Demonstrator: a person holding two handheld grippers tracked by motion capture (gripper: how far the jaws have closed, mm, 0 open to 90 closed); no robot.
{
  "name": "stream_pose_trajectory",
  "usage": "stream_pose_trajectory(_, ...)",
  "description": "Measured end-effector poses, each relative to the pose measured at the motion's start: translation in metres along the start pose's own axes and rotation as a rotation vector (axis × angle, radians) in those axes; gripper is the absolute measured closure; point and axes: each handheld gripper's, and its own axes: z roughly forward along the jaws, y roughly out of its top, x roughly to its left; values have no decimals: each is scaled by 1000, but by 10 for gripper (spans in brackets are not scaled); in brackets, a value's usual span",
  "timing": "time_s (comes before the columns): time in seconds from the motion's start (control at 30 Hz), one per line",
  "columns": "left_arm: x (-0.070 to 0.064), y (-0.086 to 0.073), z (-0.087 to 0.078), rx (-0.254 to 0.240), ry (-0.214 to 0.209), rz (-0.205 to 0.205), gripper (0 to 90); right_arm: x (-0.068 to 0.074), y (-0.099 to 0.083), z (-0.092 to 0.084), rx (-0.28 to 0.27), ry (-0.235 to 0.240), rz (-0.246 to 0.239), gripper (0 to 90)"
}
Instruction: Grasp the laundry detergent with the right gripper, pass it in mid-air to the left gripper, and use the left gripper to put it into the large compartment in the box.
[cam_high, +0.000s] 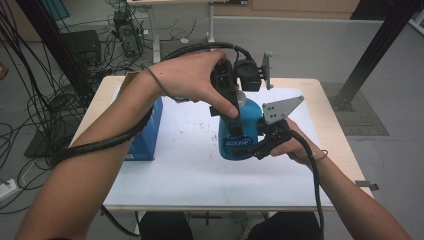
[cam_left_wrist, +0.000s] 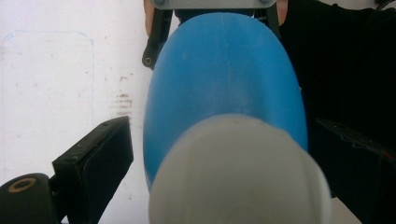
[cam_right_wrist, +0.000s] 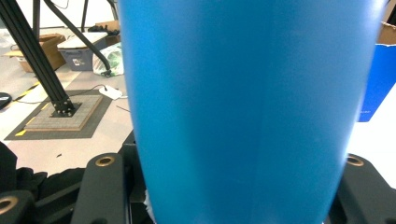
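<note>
**Count on the table**

One blue bottle (cam_high: 240, 131) with one white cap (cam_left_wrist: 240, 172) stands right of the table's (cam_high: 200, 185) middle. One blue box (cam_high: 148, 134) stands by the left edge. Two grippers: one left gripper (cam_high: 229, 102) and one right gripper (cam_high: 264, 142), held by the person's two hands.

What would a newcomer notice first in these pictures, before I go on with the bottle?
The blue bottle stands upright near the middle of the white table, with the right tongs clamped around its lower body. The left tongs come down from above over its pale cap, jaws on either side and apart from it. A blue box sits at the table's left edge.
</note>
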Motion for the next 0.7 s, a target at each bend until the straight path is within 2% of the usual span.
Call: stream_pose_trajectory(0.7,-2,0,-1,10,6,-4,79,1,1,0,6,-5,-6,406)
